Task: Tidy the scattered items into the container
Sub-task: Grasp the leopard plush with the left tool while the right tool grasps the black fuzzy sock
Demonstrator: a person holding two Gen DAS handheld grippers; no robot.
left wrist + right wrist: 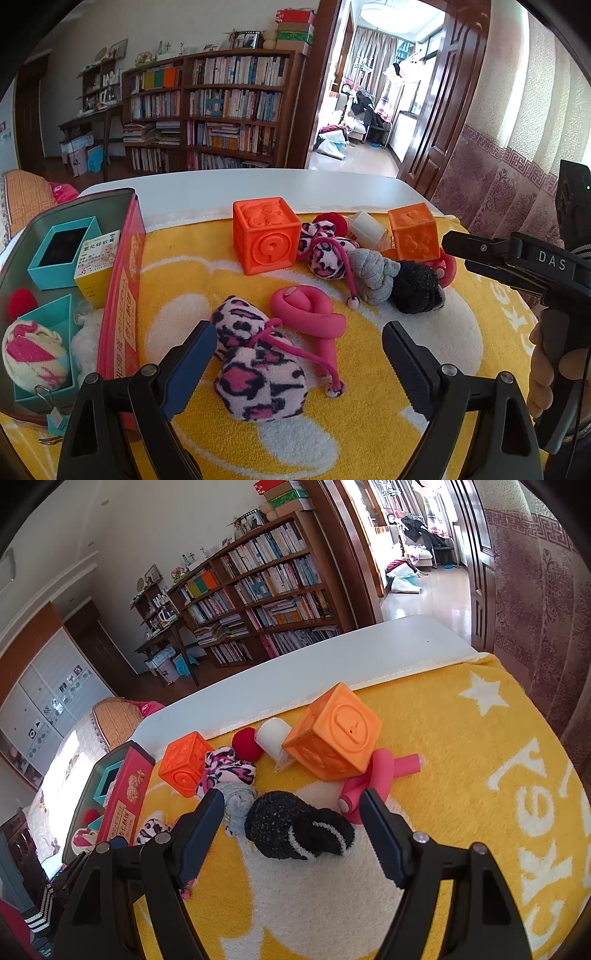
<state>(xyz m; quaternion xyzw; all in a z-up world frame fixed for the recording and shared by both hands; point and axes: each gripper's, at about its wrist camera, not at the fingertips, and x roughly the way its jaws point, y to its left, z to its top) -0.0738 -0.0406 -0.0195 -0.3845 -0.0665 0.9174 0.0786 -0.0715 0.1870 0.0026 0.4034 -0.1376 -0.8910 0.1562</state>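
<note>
The left tongs [299, 350] stand spread around the leopard sock bundle [258, 373] at lower centre; its pink cord [314, 360] may snag. The right tongs [291, 812], also spread, straddle the black sock [295, 829]. The container [122, 280] waits at left.

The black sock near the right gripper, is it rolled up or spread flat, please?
Rolled up: the black sock sits as a compact bundle on the yellow towel.
</note>
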